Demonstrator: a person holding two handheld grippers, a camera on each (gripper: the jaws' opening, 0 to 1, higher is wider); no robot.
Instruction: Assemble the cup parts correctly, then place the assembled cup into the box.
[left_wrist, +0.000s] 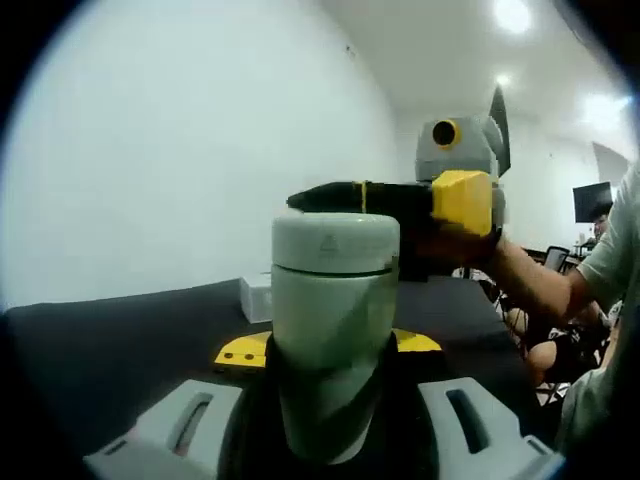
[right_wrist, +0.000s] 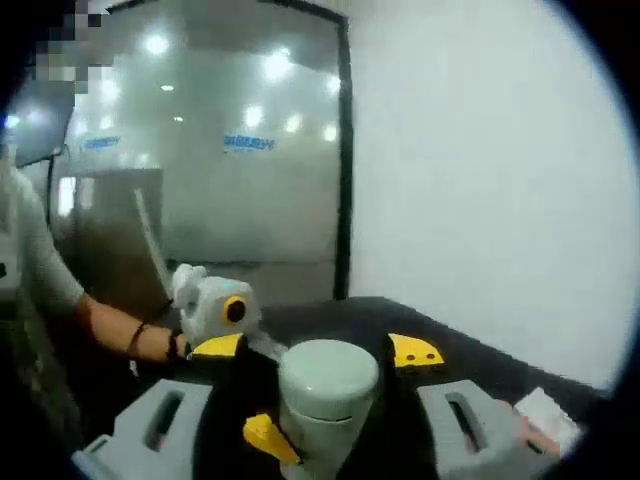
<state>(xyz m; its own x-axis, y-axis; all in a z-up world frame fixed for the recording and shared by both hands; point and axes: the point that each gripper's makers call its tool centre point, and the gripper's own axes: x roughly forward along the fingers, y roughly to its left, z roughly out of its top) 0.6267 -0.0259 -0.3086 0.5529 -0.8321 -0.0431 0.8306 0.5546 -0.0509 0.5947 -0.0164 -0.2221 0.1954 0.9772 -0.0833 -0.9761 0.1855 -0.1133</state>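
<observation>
Cup (left_wrist: 333, 330) held at centre frame above the black table (left_wrist: 120, 340)
Your left gripper (left_wrist: 335, 400) grasps its body; your right gripper (right_wrist: 325, 400) clamps the lid (right_wrist: 328, 372)

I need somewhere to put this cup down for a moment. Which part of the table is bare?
The dark table is bare left of the cup, up to the small white box. The centre is crowded: the left gripper holds the cup, the right gripper its lid.
</observation>
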